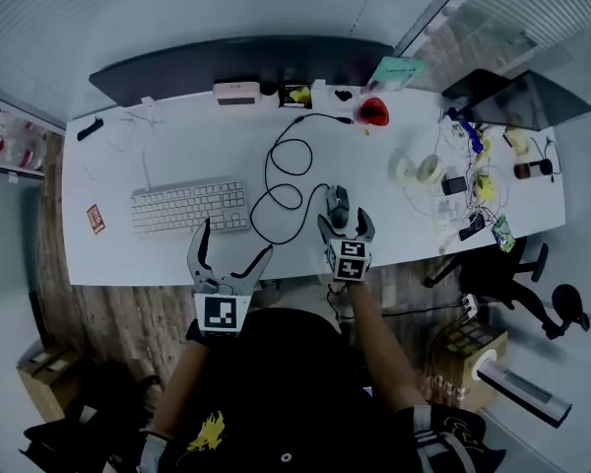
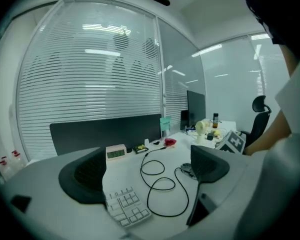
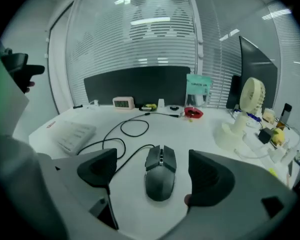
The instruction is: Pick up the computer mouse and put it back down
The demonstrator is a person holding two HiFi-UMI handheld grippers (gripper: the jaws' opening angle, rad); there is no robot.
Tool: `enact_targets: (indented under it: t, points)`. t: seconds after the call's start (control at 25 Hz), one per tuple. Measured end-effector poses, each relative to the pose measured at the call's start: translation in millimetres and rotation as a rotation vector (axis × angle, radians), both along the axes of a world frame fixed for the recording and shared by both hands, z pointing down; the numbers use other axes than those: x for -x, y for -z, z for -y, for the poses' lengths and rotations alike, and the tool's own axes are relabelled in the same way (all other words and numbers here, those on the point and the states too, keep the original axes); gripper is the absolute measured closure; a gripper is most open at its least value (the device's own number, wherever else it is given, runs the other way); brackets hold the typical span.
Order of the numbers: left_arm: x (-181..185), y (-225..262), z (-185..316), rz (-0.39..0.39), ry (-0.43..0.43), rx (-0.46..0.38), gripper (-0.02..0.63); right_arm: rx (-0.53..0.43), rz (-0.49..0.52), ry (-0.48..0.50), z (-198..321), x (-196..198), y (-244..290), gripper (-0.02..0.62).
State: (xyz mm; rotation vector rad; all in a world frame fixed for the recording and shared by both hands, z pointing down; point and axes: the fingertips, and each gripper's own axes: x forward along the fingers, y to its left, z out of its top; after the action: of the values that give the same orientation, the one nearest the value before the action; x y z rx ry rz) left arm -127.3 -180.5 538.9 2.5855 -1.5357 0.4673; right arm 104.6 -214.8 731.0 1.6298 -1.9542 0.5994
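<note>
A dark grey wired computer mouse [image 1: 337,202] lies on the white desk [image 1: 177,146] near its front edge, its black cable [image 1: 286,180] looping away toward the back. My right gripper [image 1: 346,229] sits just in front of it. In the right gripper view the mouse [image 3: 160,174] lies between the jaws of this gripper [image 3: 155,172], which stand open on either side without touching it. My left gripper [image 1: 234,242] hovers open and empty at the desk's front edge, right of the keyboard. In the left gripper view that gripper [image 2: 145,176] frames the cable [image 2: 162,189].
A white keyboard [image 1: 189,206] lies left of the mouse. Along the back stand a small clock [image 1: 236,92], a red object [image 1: 374,112] and a dark partition [image 1: 236,62]. A white desk fan [image 1: 419,170] and small clutter [image 1: 478,180] fill the right end. An office chair [image 1: 512,264] stands at the right.
</note>
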Motion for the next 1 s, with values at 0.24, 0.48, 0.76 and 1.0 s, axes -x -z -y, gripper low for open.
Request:
enact_targets:
  t: [0.24, 0.48, 0.76, 1.0]
  points:
    - [-15.0, -21.6, 19.0, -0.045, -0.013, 0.008, 0.077, 0.112, -0.007, -0.044, 11.8, -11.8, -61.3, 0.192]
    - [-27.1, -12.2, 27.3, -0.042, -0.042, -0.006, 0.077, 0.154, -0.050, -0.026, 14.1, -15.5, -77.5, 0.296]
    - [-18.0, 3.9, 9.6, -0.005, -0.058, -0.011, 0.078, 0.051, -0.053, -0.020, 17.6, -11.8, -22.5, 0.311]
    - [-13.4, 39.3, -2.8, -0.073, -0.063, -0.134, 0.078, -0.094, -0.036, -0.022, 17.5, -5.4, 58.5, 0.325]
